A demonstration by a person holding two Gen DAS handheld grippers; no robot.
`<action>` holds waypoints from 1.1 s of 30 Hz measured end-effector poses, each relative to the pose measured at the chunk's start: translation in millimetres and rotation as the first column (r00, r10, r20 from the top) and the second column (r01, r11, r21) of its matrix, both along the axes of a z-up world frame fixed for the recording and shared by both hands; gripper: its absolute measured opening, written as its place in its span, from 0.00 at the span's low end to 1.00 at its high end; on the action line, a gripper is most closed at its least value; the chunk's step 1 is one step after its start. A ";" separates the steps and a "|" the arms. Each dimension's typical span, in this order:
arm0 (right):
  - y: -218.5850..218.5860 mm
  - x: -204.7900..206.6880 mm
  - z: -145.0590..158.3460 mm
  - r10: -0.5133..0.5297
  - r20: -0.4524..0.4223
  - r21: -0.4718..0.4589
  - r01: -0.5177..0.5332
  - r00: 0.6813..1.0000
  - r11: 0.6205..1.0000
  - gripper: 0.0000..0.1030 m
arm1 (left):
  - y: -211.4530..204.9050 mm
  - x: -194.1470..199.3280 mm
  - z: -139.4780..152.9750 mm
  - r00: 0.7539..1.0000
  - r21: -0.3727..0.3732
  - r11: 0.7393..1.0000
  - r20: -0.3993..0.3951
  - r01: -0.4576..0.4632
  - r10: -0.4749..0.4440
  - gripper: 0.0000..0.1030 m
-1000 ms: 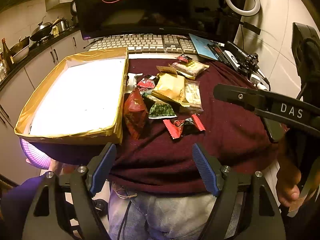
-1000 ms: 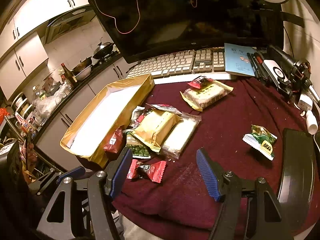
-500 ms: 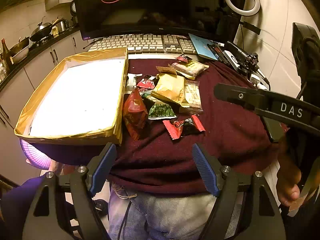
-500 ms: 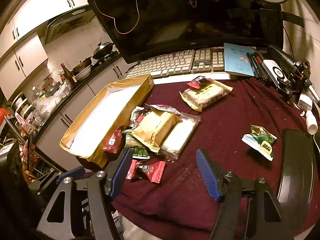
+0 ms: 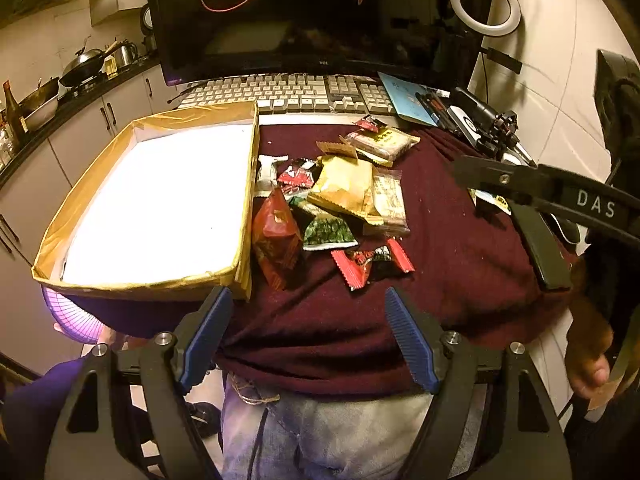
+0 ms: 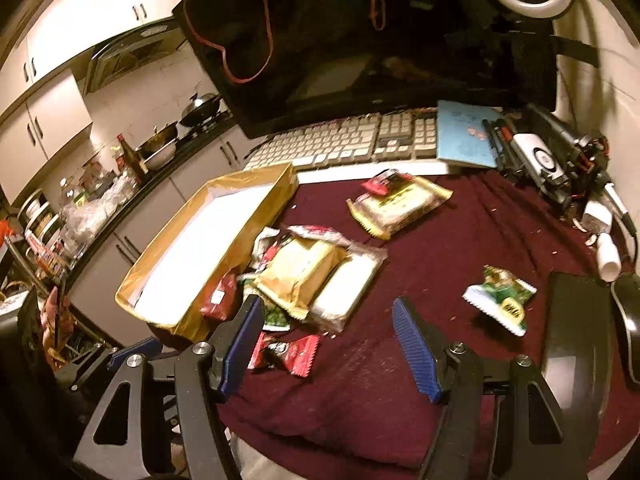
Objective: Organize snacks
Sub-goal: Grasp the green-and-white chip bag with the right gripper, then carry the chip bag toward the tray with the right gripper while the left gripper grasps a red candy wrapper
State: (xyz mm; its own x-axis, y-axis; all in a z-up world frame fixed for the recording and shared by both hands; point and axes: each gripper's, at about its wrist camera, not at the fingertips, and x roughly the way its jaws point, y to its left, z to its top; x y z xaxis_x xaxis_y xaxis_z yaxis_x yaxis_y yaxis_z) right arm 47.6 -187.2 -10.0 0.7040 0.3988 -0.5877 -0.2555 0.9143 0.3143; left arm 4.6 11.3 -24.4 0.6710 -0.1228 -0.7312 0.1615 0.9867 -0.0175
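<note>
Two pairs of black tongs with ribbed blue pads hang over a table draped in a maroon cloth point(image 5: 460, 280), both spread wide and gripping nothing: the left tongs point(image 5: 306, 334) and the right tongs point(image 6: 328, 344). Just beyond the left tongs lies a loose heap of snack packets, nearest of them a red twist-ended foil candy wrapper point(image 5: 370, 261), with a dark-red crinkled foil pouch point(image 5: 276, 236) and a green printed sachet point(image 5: 328, 232) behind it and a flat mustard-yellow packet point(image 5: 346, 188) on top of the pile. Ahead and to the left of those tongs sits the shallow open cardboard box with yellow-taped walls and a white floor point(image 5: 248, 184), nothing in it yet. Ahead and to the right of the right tongs a small green-and-white packet point(image 6: 500, 298) lies well apart from the heap. The packets look light, soft and slippery; a pinch across a crimped end seam or the flat middle would likely hold best, gently enough not to crush brittle contents.
</note>
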 end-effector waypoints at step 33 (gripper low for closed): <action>-52.6 65.7 -53.1 -0.338 -0.158 -0.255 0.292 0.928 0.922 0.43 | -22.6 61.1 -32.7 0.944 -0.252 0.932 -0.134 0.262 -0.301 0.50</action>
